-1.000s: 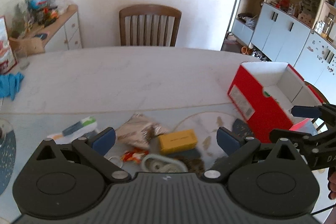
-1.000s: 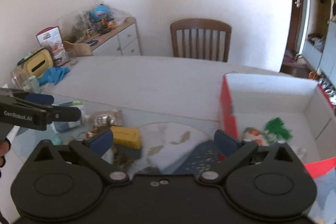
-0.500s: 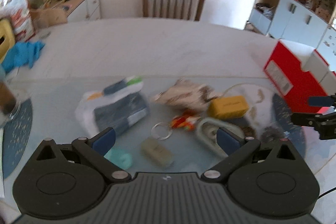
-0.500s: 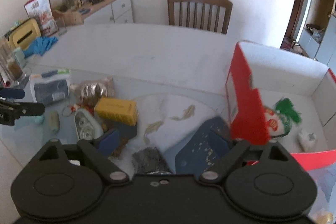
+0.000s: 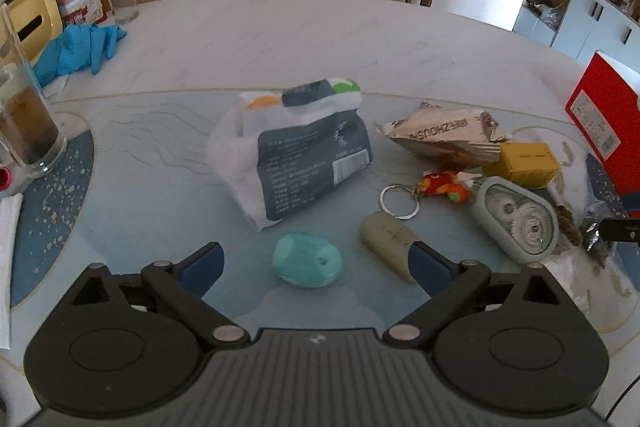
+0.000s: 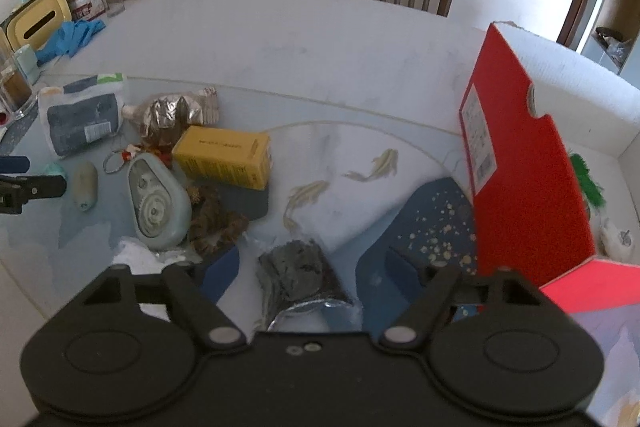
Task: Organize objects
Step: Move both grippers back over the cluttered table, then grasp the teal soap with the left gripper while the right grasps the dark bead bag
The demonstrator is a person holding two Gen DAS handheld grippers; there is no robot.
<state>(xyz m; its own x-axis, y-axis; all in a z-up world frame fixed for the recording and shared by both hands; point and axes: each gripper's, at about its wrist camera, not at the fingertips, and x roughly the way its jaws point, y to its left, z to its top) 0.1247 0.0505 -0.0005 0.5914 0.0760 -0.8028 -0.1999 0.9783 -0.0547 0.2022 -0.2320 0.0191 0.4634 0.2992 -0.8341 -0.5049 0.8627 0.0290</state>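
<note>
Teal lump [image 5: 306, 259] lies on worktop [image 5: 280, 39] between spread fingers of left claw [image 5: 316, 265], not yet gripped. Right claw [image 6: 314, 269] also spread, hovering over dark foil packet [image 6: 298, 267]. Judged step: pick-up. Next: lower, pinch, carry right to red box [image 6: 524, 163]. Beige tube [image 5: 390, 241] touches right finger; open room far side.

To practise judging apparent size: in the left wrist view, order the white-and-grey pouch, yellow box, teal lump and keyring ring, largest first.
1. White-and-grey pouch
2. Yellow box and teal lump: look alike; the lump lies nearer the camera, so unranked
3. Keyring ring
</note>
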